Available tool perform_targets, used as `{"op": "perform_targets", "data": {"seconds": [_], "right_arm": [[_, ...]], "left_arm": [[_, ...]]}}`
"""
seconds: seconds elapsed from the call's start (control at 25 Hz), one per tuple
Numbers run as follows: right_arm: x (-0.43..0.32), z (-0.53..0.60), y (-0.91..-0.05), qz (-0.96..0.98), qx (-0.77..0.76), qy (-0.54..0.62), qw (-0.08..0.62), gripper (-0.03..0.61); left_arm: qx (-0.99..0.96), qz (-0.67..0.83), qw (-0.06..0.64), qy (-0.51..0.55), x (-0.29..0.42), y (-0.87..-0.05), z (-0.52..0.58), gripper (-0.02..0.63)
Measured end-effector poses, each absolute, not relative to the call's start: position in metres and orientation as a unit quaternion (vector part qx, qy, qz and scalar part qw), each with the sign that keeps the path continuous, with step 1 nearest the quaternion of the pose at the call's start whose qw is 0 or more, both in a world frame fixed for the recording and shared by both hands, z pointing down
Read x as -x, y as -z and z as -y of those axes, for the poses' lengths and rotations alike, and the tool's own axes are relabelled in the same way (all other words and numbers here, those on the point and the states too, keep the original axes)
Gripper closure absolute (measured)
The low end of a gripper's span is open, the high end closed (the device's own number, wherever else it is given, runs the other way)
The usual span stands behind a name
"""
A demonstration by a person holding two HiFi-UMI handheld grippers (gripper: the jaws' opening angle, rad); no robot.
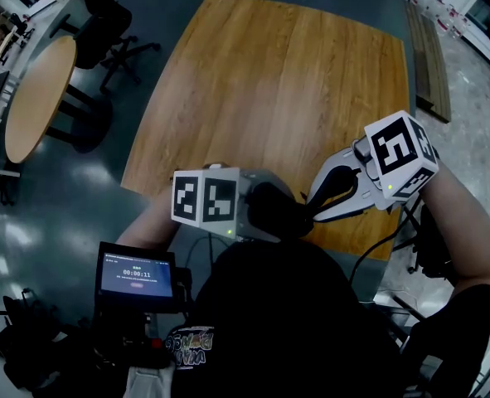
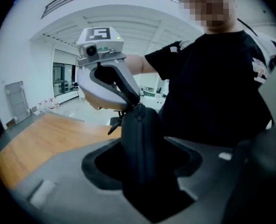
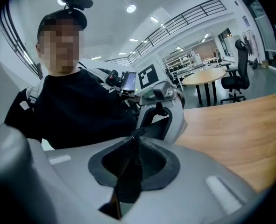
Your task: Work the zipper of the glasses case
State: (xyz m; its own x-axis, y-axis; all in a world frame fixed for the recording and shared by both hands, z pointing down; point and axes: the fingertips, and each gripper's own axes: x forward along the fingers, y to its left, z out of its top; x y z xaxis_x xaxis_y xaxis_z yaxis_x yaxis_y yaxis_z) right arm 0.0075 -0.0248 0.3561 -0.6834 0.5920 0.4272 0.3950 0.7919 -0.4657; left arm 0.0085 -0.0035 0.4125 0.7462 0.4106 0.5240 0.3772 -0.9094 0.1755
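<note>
Left claw (image 2: 142,155) clamps black glasses case (image 2: 140,125), right claw (image 3: 134,141) its pull (image 3: 127,183).

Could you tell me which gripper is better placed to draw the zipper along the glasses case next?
Right. The right gripper is pinched on a thin dark tab, apparently the zipper pull, at the top end of the glasses case. The left gripper clamps the case's body, steadying it.

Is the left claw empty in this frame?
No, the left claw is clamped on the black glasses case standing between its jaws.
</note>
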Motion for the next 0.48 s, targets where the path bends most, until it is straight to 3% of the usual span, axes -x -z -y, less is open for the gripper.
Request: {"op": "perform_targets", "data": {"seconds": [0.48], "right_arm": [[-0.015, 0.03, -0.334, 0.902, 0.269, -0.287, 0.179, 0.557]], "left_arm": [[-0.951, -0.198, 0.005, -0.238, -0.017, -0.396, 0.005, 0.351]]}}
